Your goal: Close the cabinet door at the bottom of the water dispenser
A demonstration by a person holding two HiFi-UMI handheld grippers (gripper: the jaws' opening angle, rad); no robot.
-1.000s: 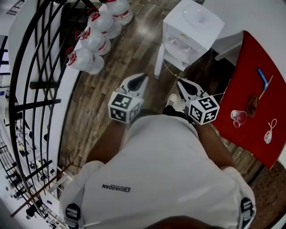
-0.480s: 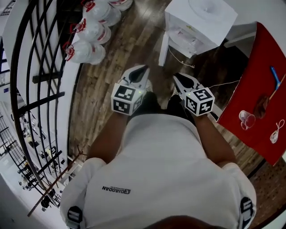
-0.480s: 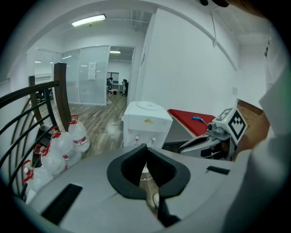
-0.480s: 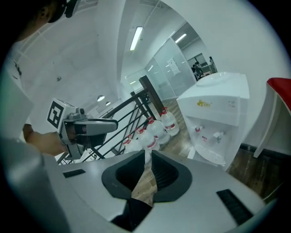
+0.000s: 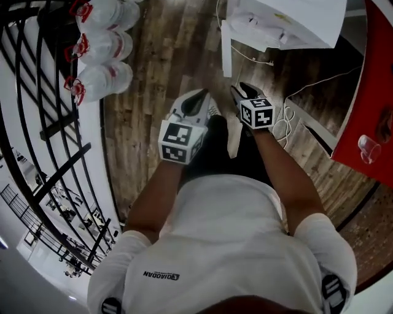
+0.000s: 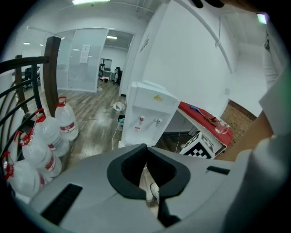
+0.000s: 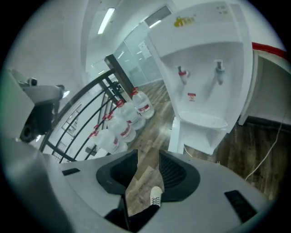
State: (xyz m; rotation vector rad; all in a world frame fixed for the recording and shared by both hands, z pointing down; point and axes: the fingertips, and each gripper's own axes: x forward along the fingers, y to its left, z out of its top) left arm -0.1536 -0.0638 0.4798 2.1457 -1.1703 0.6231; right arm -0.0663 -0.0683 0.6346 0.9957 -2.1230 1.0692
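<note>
While the cabinet door stands ajar at the base of the water dispenser, both grippers hang clear of it above the wooden floor. The right gripper fingers are opening with nothing between them. The left gripper fingers are closed and empty. Water bottles stand beside the railing.

1. The water dispenser and its cabinet door are cased in smooth white plastic with a mild gloss.
2. The floor is laid in brown, grained wood planks with a dull sheen.
3. The bottles are made of translucent plastic.
4. The railing is seen as black-painted metal.
5. The table is surfaced in matt red.
6. The cup is of clear plastic.
7. The shirt is of matt white cloth.
</note>
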